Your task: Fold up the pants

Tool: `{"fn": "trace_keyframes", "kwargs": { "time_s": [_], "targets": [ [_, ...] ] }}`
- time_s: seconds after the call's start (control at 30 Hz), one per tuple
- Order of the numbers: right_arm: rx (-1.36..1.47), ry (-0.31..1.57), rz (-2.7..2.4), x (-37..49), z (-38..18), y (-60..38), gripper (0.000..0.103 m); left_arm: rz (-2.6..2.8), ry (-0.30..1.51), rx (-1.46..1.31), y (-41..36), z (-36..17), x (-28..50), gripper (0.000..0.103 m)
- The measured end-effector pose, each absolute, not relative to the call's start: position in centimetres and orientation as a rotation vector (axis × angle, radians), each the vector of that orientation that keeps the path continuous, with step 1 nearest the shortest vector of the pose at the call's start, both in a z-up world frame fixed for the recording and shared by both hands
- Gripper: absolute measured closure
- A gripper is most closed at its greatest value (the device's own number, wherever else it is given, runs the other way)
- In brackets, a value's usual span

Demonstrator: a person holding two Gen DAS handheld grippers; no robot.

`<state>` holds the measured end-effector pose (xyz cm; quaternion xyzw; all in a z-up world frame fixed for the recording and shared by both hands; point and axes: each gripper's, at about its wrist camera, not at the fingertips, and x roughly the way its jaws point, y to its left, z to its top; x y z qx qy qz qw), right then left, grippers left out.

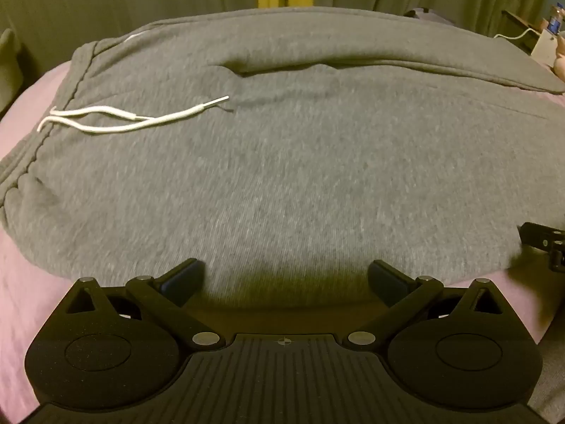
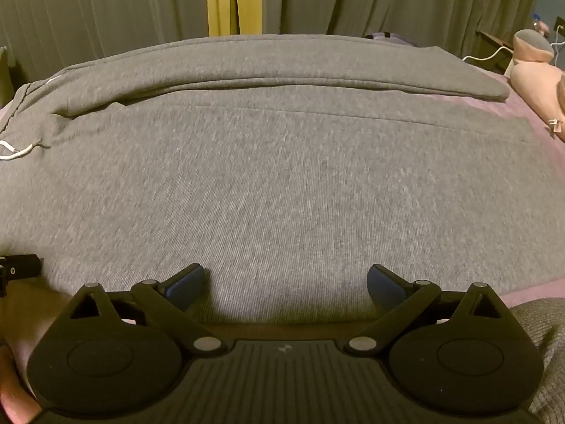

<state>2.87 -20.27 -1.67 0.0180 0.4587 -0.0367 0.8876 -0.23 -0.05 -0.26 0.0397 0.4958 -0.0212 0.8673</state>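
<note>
Grey sweatpants lie spread flat across a pink bed sheet, waistband to the left with a white drawstring on top. One leg lies along the far side, its edge forming a fold. My left gripper hovers open over the near edge of the pants, nothing between its fingers. In the right wrist view the same grey pants fill the frame, and my right gripper stands open above their near edge, empty. Each gripper shows at the side of the other's view: the right gripper's tip and the left gripper's tip.
Green-grey curtains with a yellow strip hang behind the bed. A pink plush toy lies at the right, beside a white cable and a nightstand. Pink sheet shows right of the pant legs. A hand is at lower left.
</note>
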Motion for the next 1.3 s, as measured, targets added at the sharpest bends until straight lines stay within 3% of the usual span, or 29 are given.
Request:
{"fn": "trace_keyframes", "kwargs": {
  "time_s": [1.3],
  "targets": [
    [0.044, 0.978, -0.061, 3.13, -2.16, -20.12, 0.004, -0.031, 1.069, 0.075, 0.36, -0.40, 0.08, 0.000]
  ]
}}
